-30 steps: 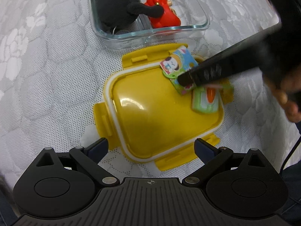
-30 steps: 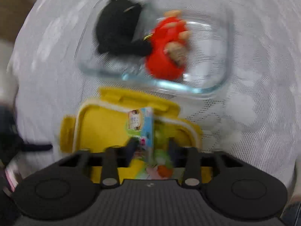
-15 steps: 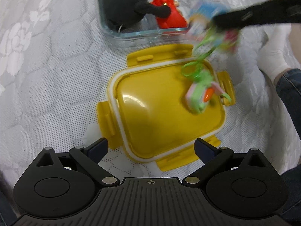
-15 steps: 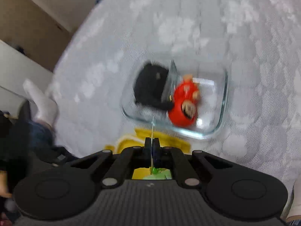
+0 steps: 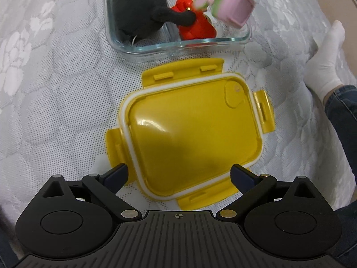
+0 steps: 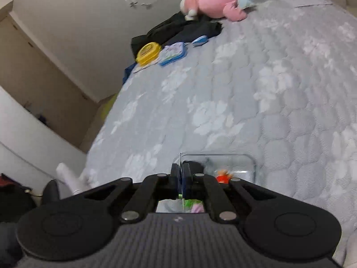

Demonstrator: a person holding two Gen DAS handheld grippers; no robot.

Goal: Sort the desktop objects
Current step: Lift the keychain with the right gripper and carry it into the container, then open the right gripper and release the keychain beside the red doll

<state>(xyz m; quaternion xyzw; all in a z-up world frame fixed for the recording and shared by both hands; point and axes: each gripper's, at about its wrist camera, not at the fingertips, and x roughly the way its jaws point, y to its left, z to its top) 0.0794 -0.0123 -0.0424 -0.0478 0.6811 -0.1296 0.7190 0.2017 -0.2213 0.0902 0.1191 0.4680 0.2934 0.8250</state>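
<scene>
I am holding my left gripper [image 5: 178, 174] low in the left wrist view, its dark fingers [image 5: 116, 175] spread wide and gripping nothing, one on each side of the near edge of a yellow rectangular plastic lid with a white seal and four snap tabs [image 5: 191, 131]. The lid is lying flat on the pale grey quilted mattress with a white flower pattern [image 5: 55, 89], in the middle of the frame. Above it, at the upper centre, a clear rectangular glass container with a divider [image 5: 138, 49] is sitting just beyond the lid. A round black plush toy [image 5: 138, 9] is filling its left compartment, one limb draping over the divider onto a red figurine [image 5: 196, 30] in the right compartment. At the upper right, a blurred pink and green charm on a green strap [image 5: 232, 9] is hanging in the air over the container's right end. At the right edge, a foot in a white sock [image 5: 325, 62] is resting on the mattress.

In the right wrist view, my right gripper [image 6: 180, 181] is sitting at the bottom centre, its fingers pinched narrow on a thin flat card [image 6: 180, 163] seen edge-on, with the container behind them and bits of green and pink showing below. At the top of the frame, a large pink plush toy [image 6: 214, 2] is lying on dark clothing.
</scene>
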